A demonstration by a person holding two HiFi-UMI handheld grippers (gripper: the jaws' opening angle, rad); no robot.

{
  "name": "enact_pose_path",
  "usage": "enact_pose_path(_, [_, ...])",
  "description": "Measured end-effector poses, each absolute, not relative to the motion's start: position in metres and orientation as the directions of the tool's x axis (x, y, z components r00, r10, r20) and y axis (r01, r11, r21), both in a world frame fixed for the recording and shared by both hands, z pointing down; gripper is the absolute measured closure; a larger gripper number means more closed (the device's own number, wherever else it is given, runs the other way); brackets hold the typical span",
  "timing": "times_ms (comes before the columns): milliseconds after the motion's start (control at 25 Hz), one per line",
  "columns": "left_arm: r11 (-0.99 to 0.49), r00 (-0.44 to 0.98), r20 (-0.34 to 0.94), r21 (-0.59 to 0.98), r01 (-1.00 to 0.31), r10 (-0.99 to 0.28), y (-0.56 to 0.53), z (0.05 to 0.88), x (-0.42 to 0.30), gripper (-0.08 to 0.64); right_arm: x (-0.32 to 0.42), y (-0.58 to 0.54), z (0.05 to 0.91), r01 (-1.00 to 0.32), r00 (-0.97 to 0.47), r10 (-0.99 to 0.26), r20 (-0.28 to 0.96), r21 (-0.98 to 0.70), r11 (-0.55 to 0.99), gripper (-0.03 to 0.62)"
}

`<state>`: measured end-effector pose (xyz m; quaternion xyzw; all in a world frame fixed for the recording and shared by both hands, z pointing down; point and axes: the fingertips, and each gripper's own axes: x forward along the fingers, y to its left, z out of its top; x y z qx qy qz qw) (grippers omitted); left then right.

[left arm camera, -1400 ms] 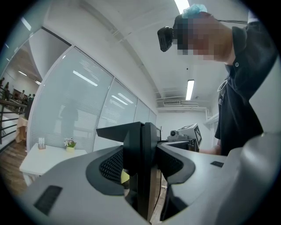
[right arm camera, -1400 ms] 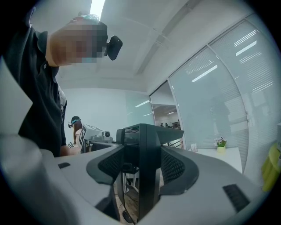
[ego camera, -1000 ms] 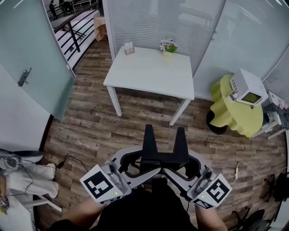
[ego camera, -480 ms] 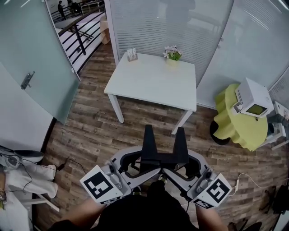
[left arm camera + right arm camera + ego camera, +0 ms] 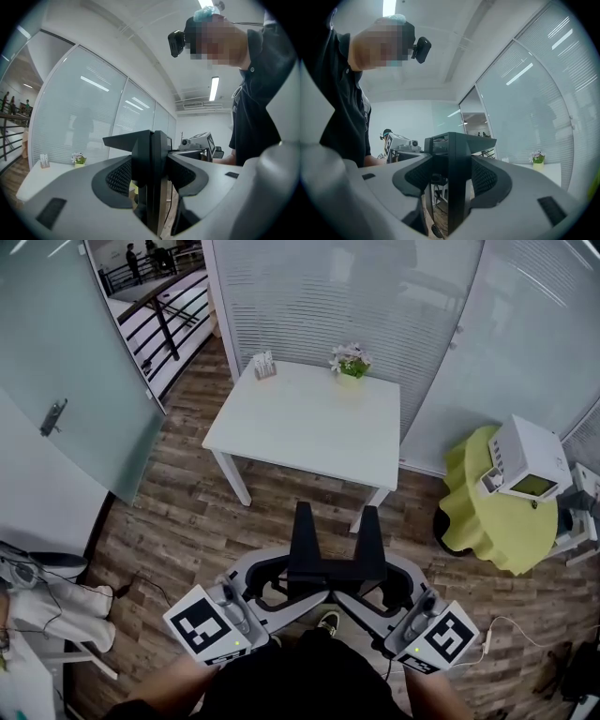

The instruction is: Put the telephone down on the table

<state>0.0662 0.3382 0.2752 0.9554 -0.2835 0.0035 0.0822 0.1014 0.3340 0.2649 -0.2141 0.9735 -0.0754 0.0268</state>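
Note:
The black telephone point(image 5: 328, 554), a flat base with two upright prongs, hangs level in front of me above the wooden floor. It is held from both sides. My left gripper point(image 5: 298, 576) is shut on its left part and my right gripper point(image 5: 367, 576) is shut on its right part. In the left gripper view the ribbed pads point(image 5: 121, 177) press a black edge of the telephone point(image 5: 151, 164). The right gripper view shows the same grip on the telephone point(image 5: 452, 161). The white square table point(image 5: 309, 432) stands ahead, beyond the telephone.
A small flower pot point(image 5: 349, 362) and a card holder point(image 5: 263, 365) sit at the table's far edge. To the right is a round yellow-covered table point(image 5: 483, 512) bearing a white device point(image 5: 525, 460). A glass door point(image 5: 66, 381) is at the left, and blinds run behind the table.
The white table has come nearer and lower in the head view as I moved toward it. Both grippers keep the same hold on the telephone.

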Motion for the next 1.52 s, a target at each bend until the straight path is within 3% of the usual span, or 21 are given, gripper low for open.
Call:
enact_pose_path(720, [-0.783, 0.801, 0.074, 0.178, -0.597, -0.594, 0.258, 0.279, 0.113, 0.328, 0.147, 0.252, 0.269, -0.353, -0.932, -0.361, -0.020, -0.174, 0.920, 0.330])
enact_pose_path(1520, [-0.846, 0.866, 0.062, 0.194, -0.497, -0.496, 0.096, 0.290, 0.028, 0.328, 0.062, 0.092, 0.279, -0.448, -0.892, -0.452, 0.022, -0.177, 0.876, 0.331])
